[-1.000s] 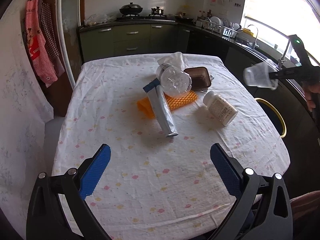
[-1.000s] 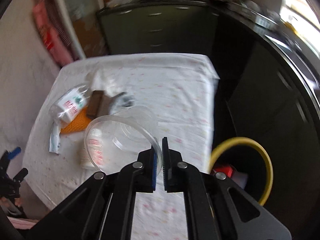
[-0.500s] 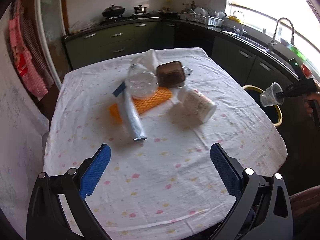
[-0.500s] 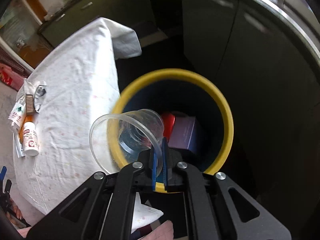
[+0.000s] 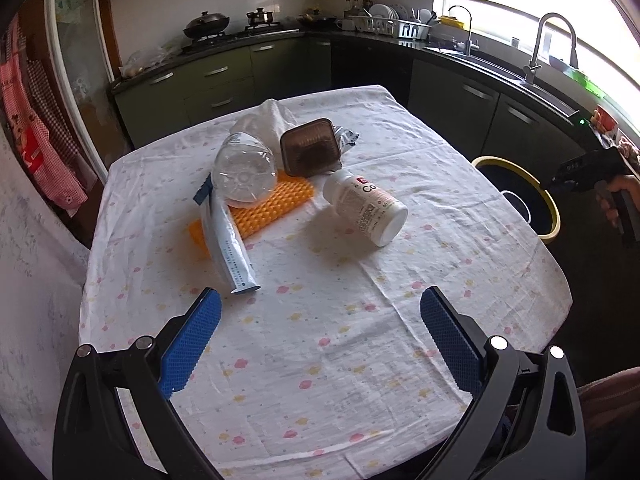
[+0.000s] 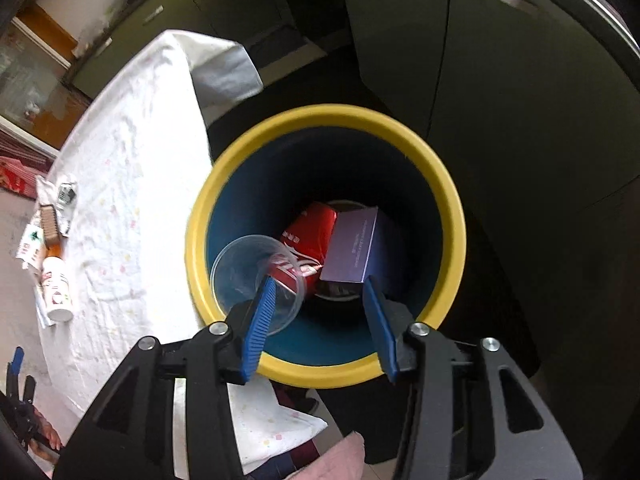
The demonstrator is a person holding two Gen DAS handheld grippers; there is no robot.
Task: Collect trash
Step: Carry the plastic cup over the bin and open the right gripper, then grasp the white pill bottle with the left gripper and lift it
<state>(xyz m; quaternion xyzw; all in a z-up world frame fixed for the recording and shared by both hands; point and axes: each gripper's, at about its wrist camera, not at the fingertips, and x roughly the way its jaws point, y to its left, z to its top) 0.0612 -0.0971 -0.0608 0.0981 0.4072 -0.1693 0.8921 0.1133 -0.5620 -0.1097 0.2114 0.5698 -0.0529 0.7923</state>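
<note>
The right gripper [image 6: 320, 312] is held above the yellow-rimmed blue bin [image 6: 404, 128], jaws spread wide, nothing clasped. The clear plastic cup [image 6: 248, 268] is seen inside the rim, at the left finger; whether contact remains cannot be told. The left gripper [image 5: 320, 344] is poised over the near edge of the cloth-covered table [image 5: 360, 380], fully open and empty. The white cylindrical bottle [image 5: 366, 208] lies farther in, slightly right, its long axis running near-right to far-left. The left gripper is judged nearer.

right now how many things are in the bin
3: a clear cup at the left wall, a red pack and a purple box at the bottom. More may be hidden beneath.
</note>
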